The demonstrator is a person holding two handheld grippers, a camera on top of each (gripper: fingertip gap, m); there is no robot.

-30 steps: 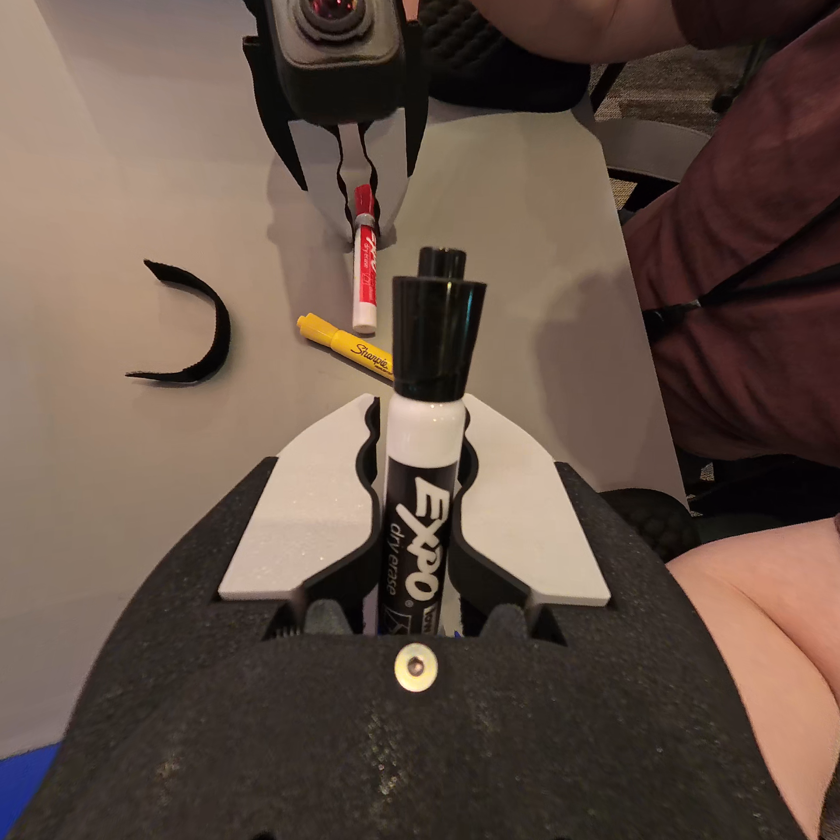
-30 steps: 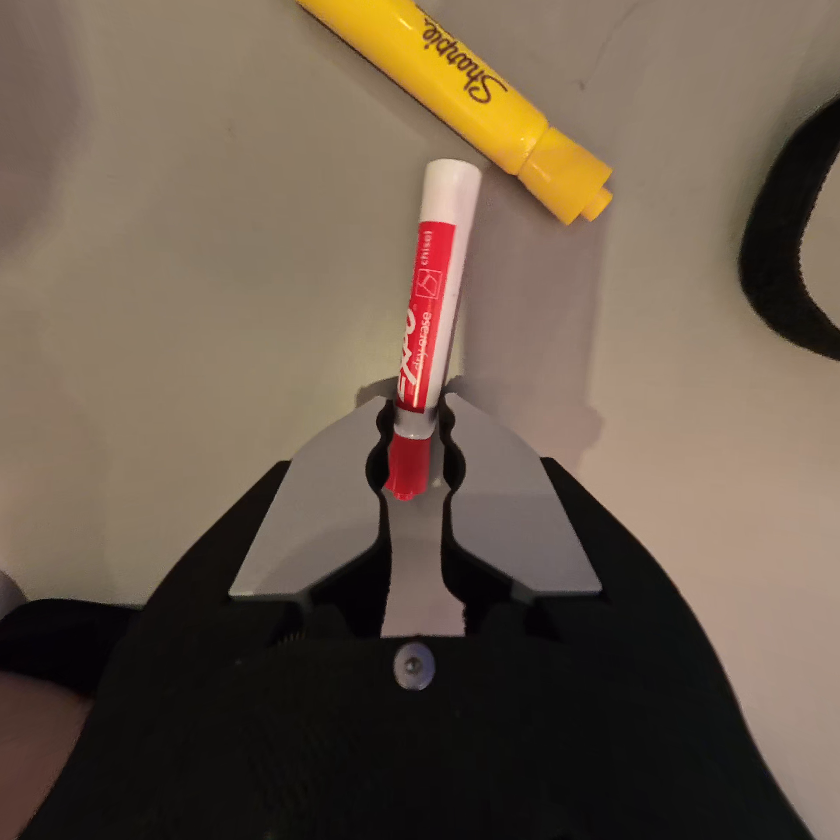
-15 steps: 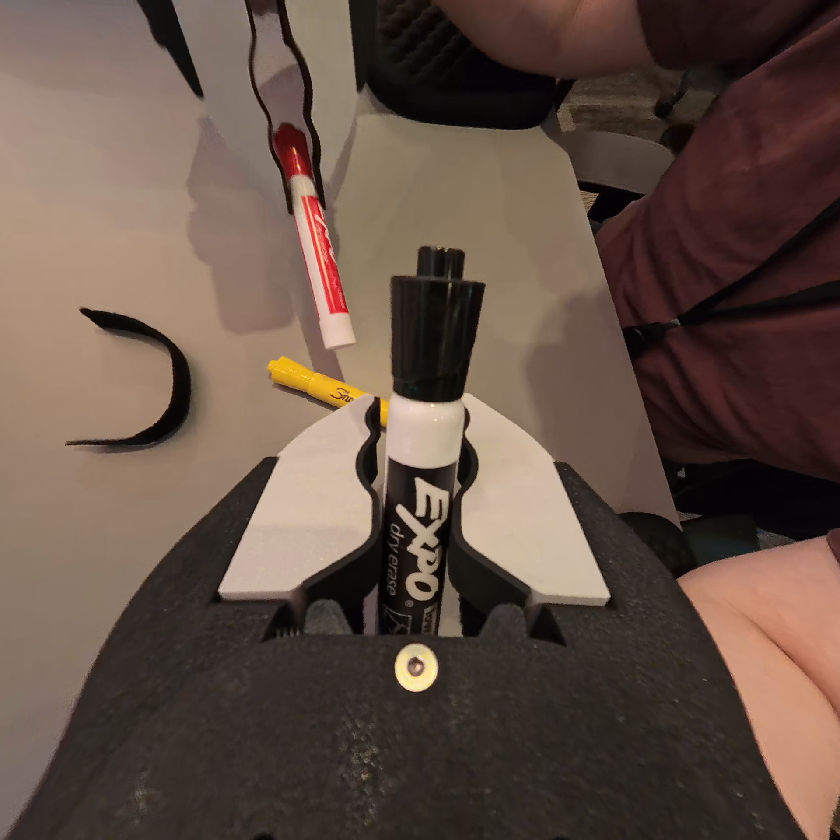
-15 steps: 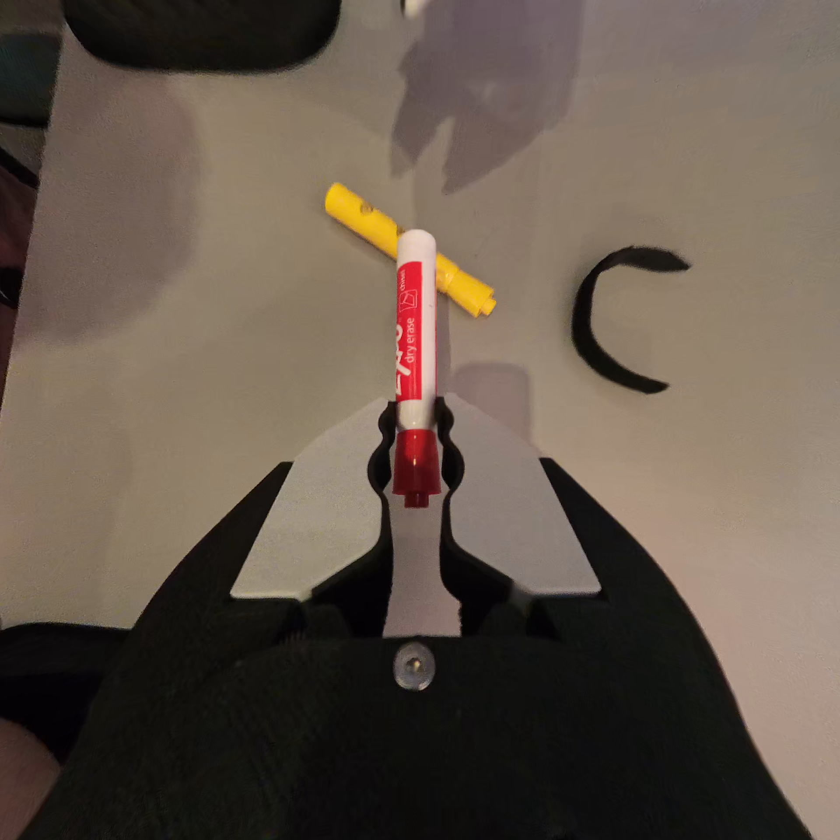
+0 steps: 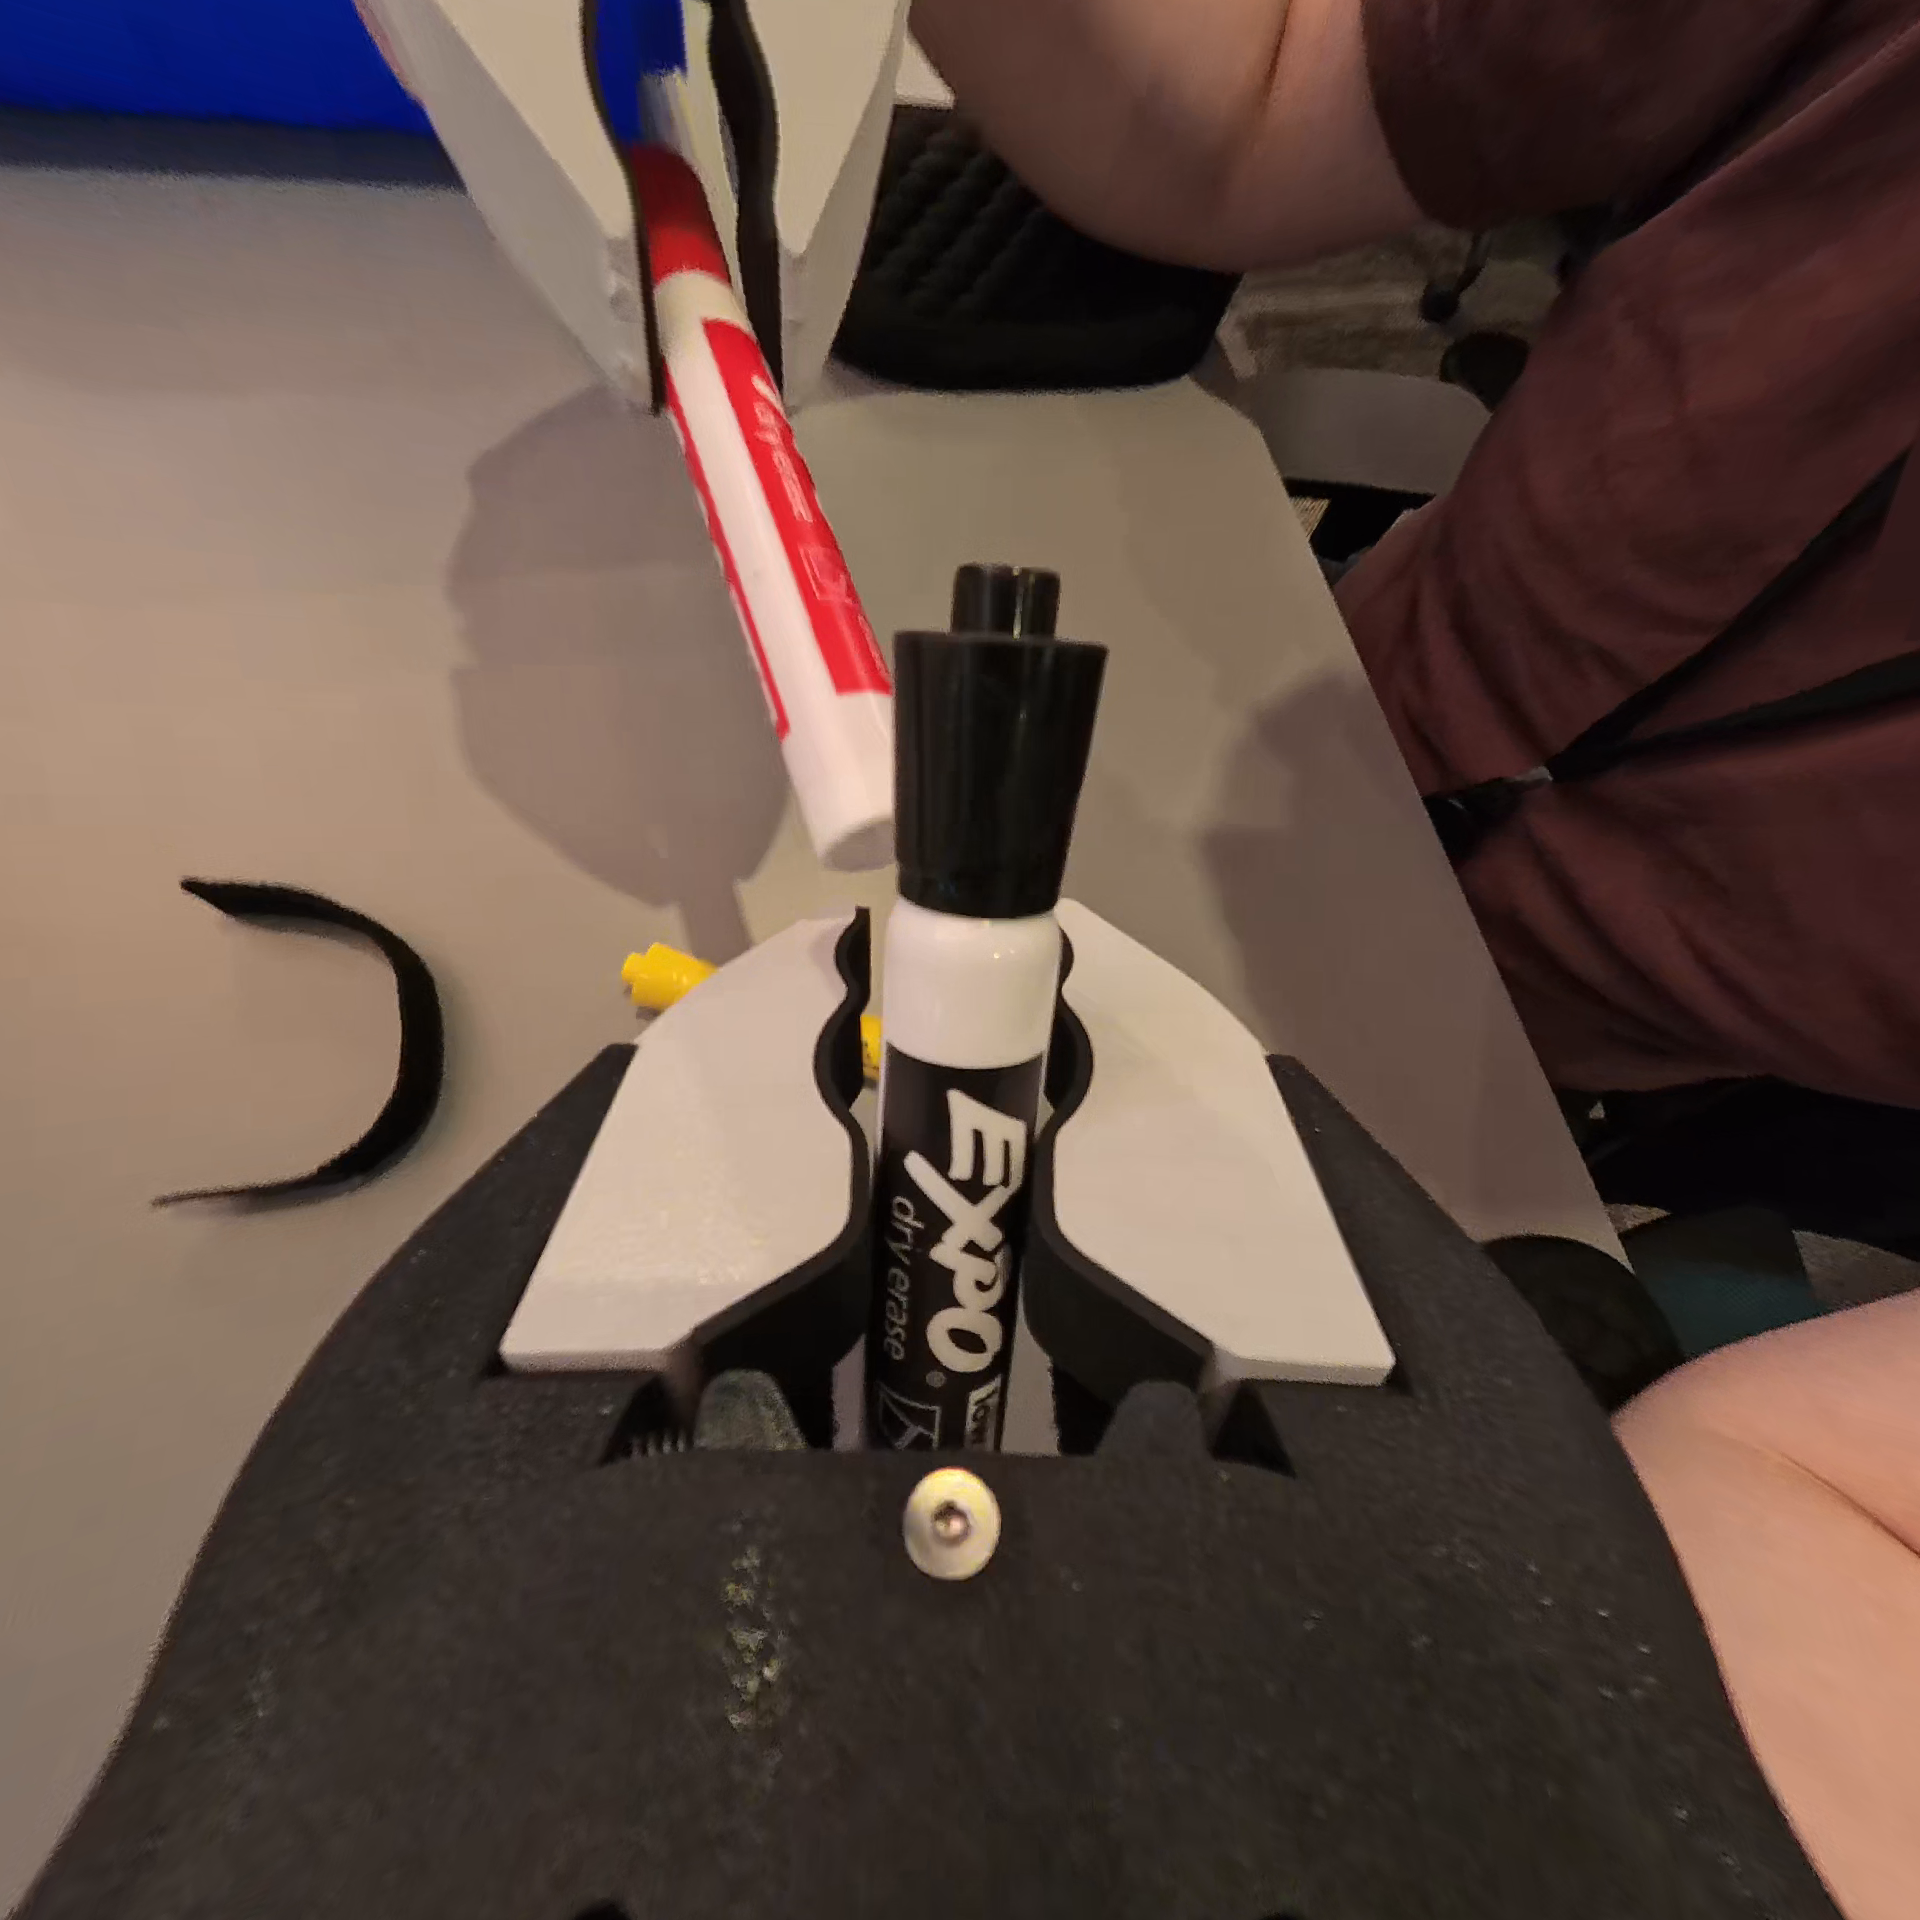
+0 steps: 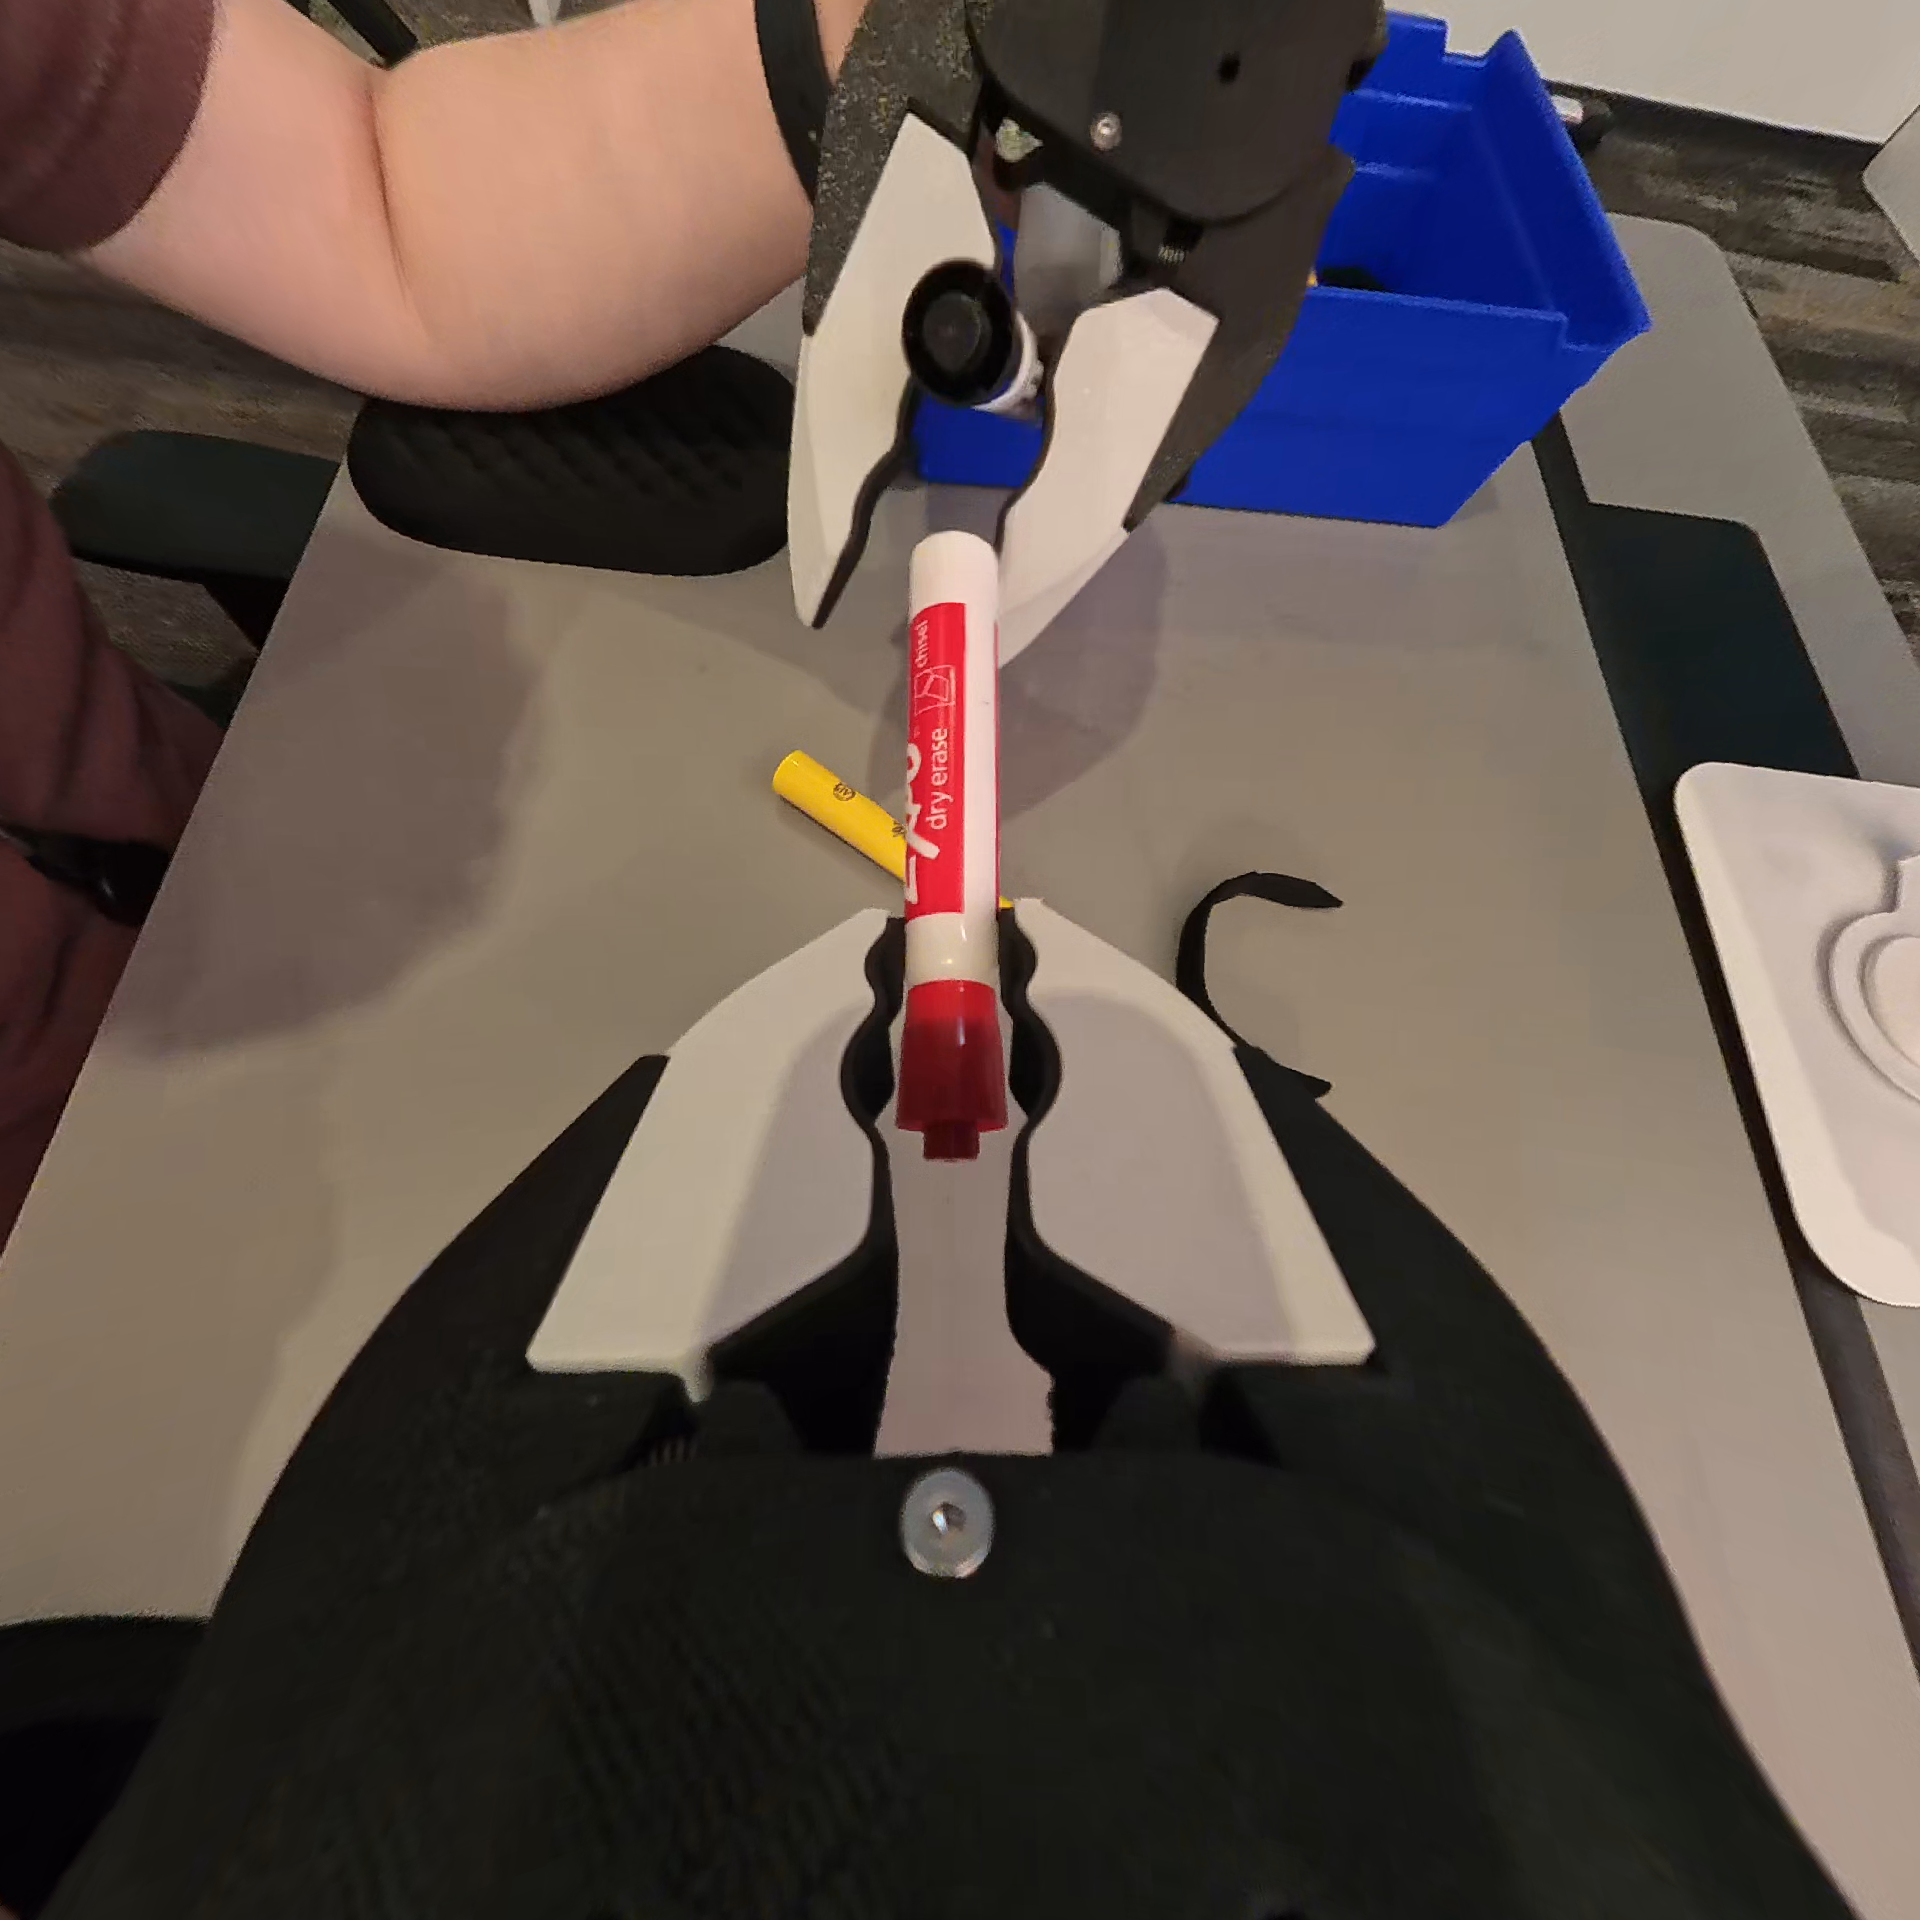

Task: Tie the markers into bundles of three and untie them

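My left gripper (image 5: 961, 935) is shut on a black marker (image 5: 971, 914) that points forward, cap end out. It also shows in the right wrist view (image 6: 920, 582), with the black marker's cap (image 6: 951, 330) facing the camera. My right gripper (image 6: 954, 920) is shut on a red marker (image 6: 951, 769) near its cap, held above the table. In the left wrist view the right gripper (image 5: 707, 343) holds the red marker (image 5: 774, 561) slanting down toward the black cap. A yellow marker (image 6: 836, 808) and a curved black strap (image 5: 353, 1039) lie on the grey table (image 5: 260, 623).
A blue bin (image 6: 1455, 301) stands at the table's far end behind the left gripper. A white moulded tray (image 6: 1808, 997) sits at the right edge. A person's arm (image 6: 468, 208) and maroon sleeve (image 5: 1662, 623) are close by, beside a black chair armrest (image 6: 582, 468). Tip to tip, the grippers are about 9 centimetres apart.
My right gripper lifted the red marker off the table and carried it up toward the black marker. Its free end now sits close to the black cap. The left gripper stayed shut.
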